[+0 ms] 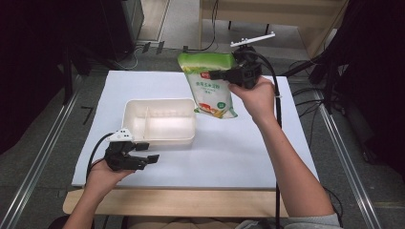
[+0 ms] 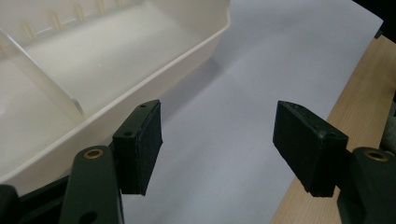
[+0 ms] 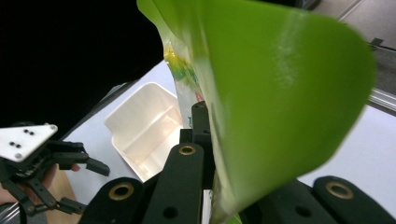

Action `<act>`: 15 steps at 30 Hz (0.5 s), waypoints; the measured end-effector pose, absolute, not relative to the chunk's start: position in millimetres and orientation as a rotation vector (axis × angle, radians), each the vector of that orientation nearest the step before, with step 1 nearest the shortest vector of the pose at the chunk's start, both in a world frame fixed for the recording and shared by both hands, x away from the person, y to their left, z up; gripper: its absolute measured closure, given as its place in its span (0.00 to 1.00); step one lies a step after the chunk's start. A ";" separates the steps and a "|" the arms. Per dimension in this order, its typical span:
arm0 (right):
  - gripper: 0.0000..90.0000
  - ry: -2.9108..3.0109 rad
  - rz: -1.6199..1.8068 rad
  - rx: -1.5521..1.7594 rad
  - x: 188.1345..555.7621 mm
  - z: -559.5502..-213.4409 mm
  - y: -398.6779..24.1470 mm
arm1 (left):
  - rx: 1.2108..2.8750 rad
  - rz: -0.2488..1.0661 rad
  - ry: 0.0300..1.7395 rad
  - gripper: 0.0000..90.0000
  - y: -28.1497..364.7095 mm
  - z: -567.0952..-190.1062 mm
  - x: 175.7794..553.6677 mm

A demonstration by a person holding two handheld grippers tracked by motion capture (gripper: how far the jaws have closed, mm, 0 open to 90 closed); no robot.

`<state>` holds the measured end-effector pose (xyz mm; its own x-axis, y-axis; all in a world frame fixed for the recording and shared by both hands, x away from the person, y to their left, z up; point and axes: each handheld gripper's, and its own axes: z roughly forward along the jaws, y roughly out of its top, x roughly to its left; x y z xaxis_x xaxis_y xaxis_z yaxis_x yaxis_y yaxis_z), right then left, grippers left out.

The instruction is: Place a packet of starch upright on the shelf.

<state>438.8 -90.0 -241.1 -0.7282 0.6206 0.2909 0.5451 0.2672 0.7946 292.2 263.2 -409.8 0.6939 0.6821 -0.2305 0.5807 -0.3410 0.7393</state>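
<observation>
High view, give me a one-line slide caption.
Right gripper holds a green bag above the white bin; left gripper waits open.

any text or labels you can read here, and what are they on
None can be read for sure.
Green and white bag held in the right tongs: red logo, a line of dark characters and a round green badge, all too small and blurred.
Cream divided bin: no markings.
</observation>
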 end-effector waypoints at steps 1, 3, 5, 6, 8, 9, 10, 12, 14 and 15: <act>1.00 2.444 1.473 1.123 439.2 -239.2 -86.6 | 2.042 0.149 0.966 0.37 263.2 -409.8 292.2; 1.00 2.453 1.468 1.108 440.6 -236.2 -79.7 | 2.043 0.150 0.966 0.37 263.4 -409.6 292.2; 1.00 2.460 1.465 1.097 441.2 -233.9 -73.8 | 2.041 0.146 0.965 0.37 263.7 -409.6 292.2; 1.00 2.464 1.468 1.091 441.5 -232.8 -70.4 | 2.042 0.144 0.964 0.37 264.0 -409.4 292.2; 1.00 2.471 1.472 1.080 442.2 -231.0 -64.1 | 2.040 0.146 0.966 0.37 263.9 -409.5 292.2; 1.00 2.476 1.477 1.077 443.0 -230.3 -60.2 | 2.041 0.147 0.966 0.37 263.9 -409.4 292.1; 1.00 2.480 1.478 1.075 443.4 -230.0 -57.7 | 2.042 0.146 0.965 0.37 264.0 -409.3 292.1; 1.00 2.491 1.491 1.071 444.3 -229.8 -47.1 | 2.040 0.143 0.963 0.37 264.0 -409.3 292.1; 1.00 2.491 1.496 1.062 444.5 -230.0 -43.3 | 2.041 0.144 0.963 0.37 264.4 -409.0 292.2; 1.00 2.496 1.498 1.055 444.8 -230.0 -38.0 | 2.040 0.144 0.962 0.37 264.5 -408.9 292.2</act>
<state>444.8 -38.0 -230.0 -0.7668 0.5709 0.2934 0.5274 0.3000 0.7949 292.2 264.5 -408.9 0.6968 0.6779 -0.2346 0.5797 -0.3394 0.7408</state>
